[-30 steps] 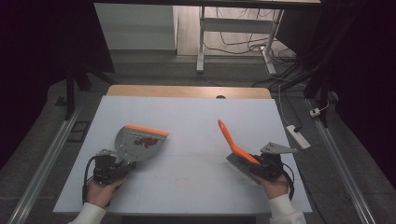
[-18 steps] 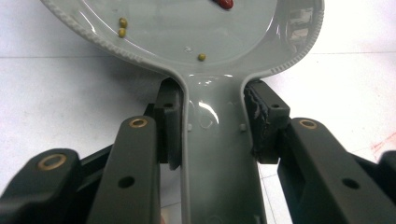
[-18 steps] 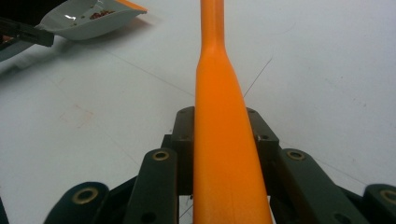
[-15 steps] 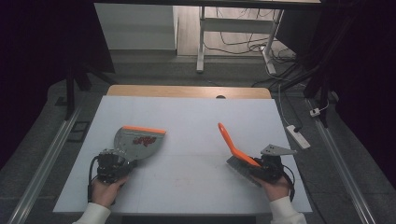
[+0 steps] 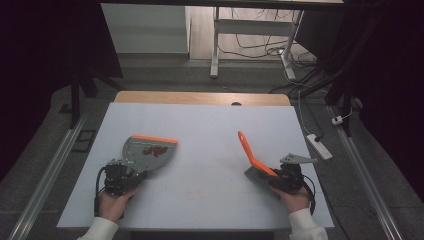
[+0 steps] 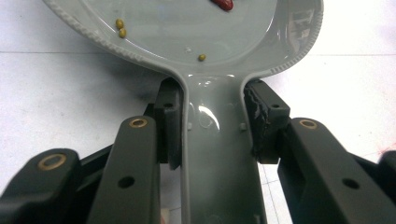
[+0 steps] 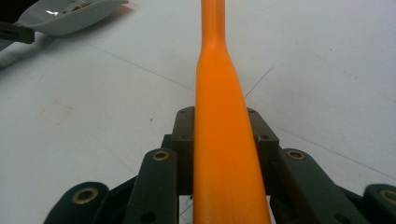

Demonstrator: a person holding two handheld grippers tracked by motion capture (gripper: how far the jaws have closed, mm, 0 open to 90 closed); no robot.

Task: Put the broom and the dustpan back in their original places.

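My left gripper (image 5: 131, 173) squeezed the grey dustpan (image 5: 147, 151) by its handle; the pan lay flat on the white table (image 5: 210, 130), small beans (image 5: 154, 151) inside. It felt light, hard and smooth, so the handle was the best place to hold. My right gripper (image 5: 274, 176) squeezed the orange brush (image 5: 251, 155), its handle tilted up, hand low.

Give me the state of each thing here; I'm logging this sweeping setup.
Dustpan: flat on the table, red and yellow bits inside.
Brush: held, orange handle angled up.
Left gripper: jaws shut on dustpan handle.
Right gripper: jaws shut on brush handle.
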